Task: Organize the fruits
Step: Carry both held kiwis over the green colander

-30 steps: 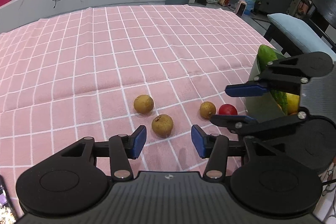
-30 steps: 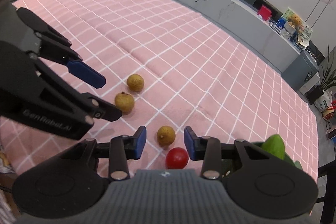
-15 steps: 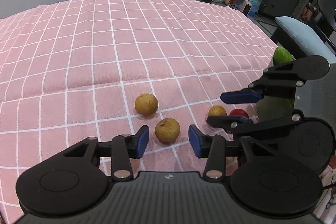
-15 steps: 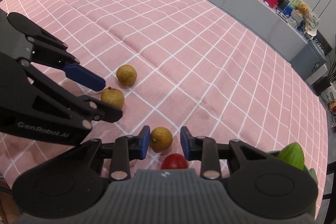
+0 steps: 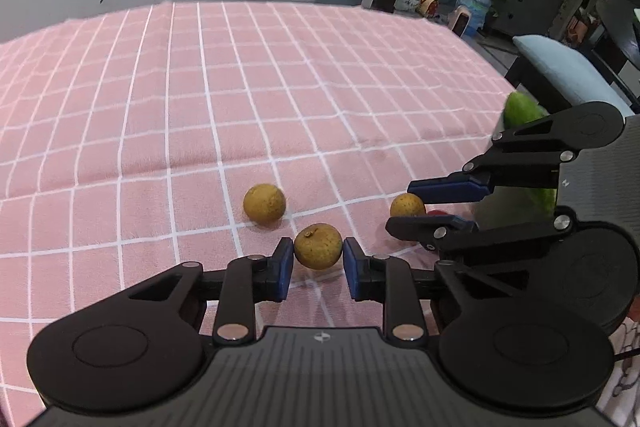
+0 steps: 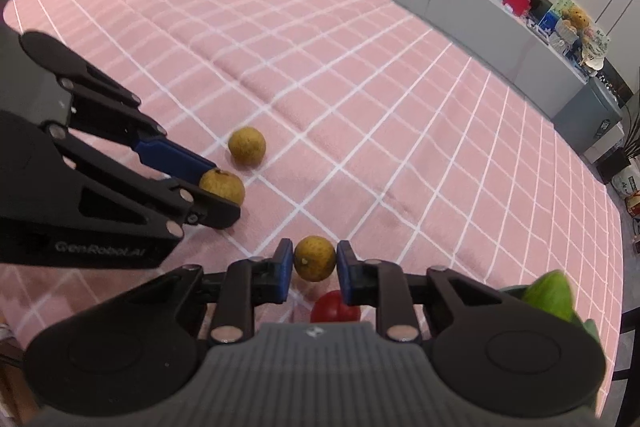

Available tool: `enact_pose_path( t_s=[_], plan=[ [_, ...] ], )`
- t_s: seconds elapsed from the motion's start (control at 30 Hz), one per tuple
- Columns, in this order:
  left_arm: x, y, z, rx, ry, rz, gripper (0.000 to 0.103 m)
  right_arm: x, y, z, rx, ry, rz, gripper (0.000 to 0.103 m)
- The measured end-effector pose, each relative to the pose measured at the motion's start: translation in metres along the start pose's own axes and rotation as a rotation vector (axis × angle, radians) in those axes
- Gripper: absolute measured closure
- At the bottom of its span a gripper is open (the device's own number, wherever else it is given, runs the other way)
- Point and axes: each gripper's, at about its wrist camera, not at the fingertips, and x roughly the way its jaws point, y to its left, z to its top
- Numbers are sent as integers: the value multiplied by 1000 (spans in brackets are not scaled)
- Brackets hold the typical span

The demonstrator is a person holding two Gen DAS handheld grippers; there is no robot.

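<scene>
Setting: a desk (image 5: pixel 280 87) covered with a pink cloth crossed by white grid lines.
Left gripper (image 5: pixel 318 259): blue pads pressed against both sides of a brown round fruit (image 5: pixel 318 246) that sits on the cloth; in the right wrist view the same pair shows at left, pinching that fruit (image 6: pixel 222 187).
Right gripper (image 6: pixel 314 263): pads clamped on a second brown fruit (image 6: pixel 314 258), also low on the cloth.
Third brown fruit (image 5: pixel 264 203): lies loose on the cloth, just beyond the left gripper's fruit and apart from it.
Red fruit (image 6: pixel 335 309): rests on the cloth just beneath the right gripper, partly hidden by it.
Green fruit (image 6: pixel 550 293): at the desk's right edge, near the right gripper; its container cannot be made out.
</scene>
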Motion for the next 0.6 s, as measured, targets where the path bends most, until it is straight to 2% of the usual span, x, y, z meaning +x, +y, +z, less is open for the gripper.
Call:
enact_pose_path(
  t_s=[0.27, 0.47, 0.6],
  plan=[
    [-40, -23, 10, -7, -76, -30, 73, -65, -12, -10, 99, -142, -19, 84],
    [-71, -63, 28, 78, -152, -77, 73, -115, -34, -34, 218, -231, -62, 84],
    [-78, -94, 38, 146, -181, -124, 73, -143, -57, -54, 319, -277, -94, 84]
  ],
)
